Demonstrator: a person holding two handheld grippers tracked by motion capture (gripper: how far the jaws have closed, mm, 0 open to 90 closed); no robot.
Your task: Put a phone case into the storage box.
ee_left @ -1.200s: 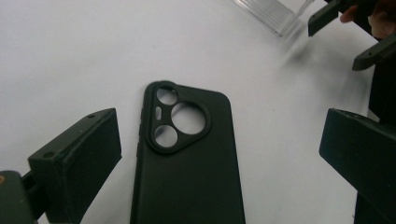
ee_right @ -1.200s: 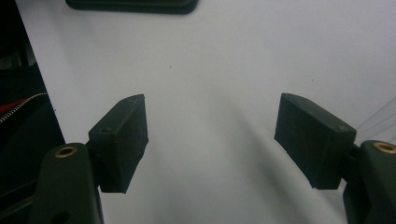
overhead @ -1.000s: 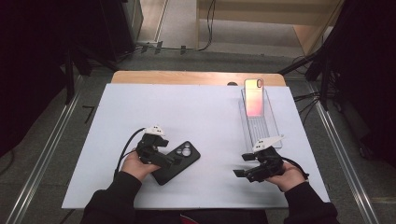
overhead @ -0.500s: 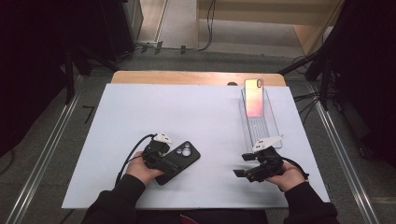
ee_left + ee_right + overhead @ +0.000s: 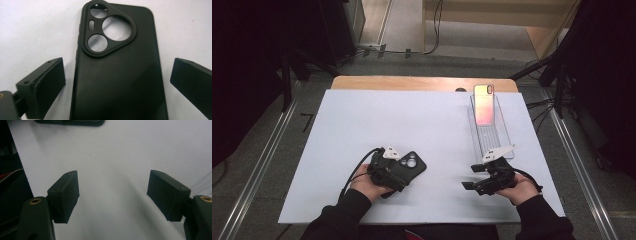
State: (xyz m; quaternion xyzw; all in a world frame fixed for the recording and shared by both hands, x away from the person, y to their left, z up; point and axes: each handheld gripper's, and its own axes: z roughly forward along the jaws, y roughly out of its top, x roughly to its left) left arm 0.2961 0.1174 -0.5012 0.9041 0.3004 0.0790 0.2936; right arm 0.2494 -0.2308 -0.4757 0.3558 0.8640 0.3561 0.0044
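**Left gripper view: tool straddles the black case, jaws apart**

Left gripper view shows the left tool with its jaws wide, one on each side of the black case. Neither jaw touches the case; a strip of white surface shows between each jaw and the case's long edges. The case lies flat, back up, with its three-cornered camera cut-out at the far end from the tool.

In the high view the left tool sits over the near end of the case, at the lower left of the surface. A second ago it stood a little further left and nearer the person, with more of the case showing beyond it; now it has closed in along the case and covers more of it. The case itself has not shifted.

The right tool rests at the lower right, its jaws wide and with only bare surface between them, as the right gripper view confirms. It has kept its place since the earlier frames.

Just beyond the right tool a clear tray runs towards the far edge, with a pink phone lying on its far end. Both are where they were.
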